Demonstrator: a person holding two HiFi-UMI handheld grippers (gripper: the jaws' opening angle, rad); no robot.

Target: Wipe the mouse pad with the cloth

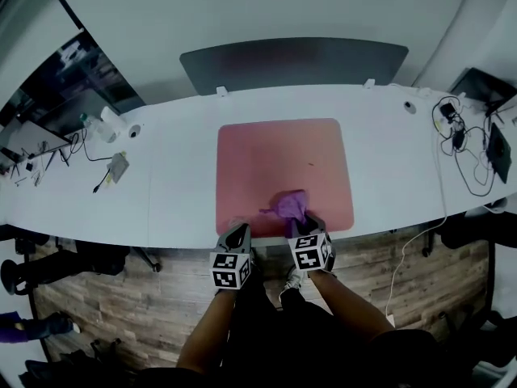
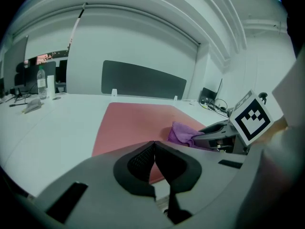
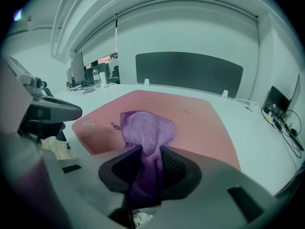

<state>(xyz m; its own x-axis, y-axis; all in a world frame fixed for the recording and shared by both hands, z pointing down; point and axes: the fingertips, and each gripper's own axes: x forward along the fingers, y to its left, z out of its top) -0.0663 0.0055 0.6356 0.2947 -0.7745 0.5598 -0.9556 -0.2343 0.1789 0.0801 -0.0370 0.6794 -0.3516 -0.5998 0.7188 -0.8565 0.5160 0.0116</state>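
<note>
A pink mouse pad [image 1: 279, 168] lies on the white desk [image 1: 170, 192], reaching close to its near edge. A purple cloth [image 1: 291, 205] rests bunched on the pad's near right part. My right gripper [image 1: 305, 226] is shut on the cloth [image 3: 145, 132], which hangs pinched between its jaws over the pad [image 3: 200, 118]. My left gripper [image 1: 235, 234] hovers at the pad's near left corner, jaws shut with nothing between them. The left gripper view shows the pad [image 2: 128, 123], the cloth [image 2: 183, 132] and my left gripper [image 2: 155, 147].
A dark screen panel [image 1: 295, 59] stands behind the desk. Cables and devices [image 1: 464, 140] lie at the far right. A bottle [image 1: 101, 128] and small items [image 1: 117, 166] sit at the left. Wooden floor [image 1: 121, 305] lies below the desk's near edge.
</note>
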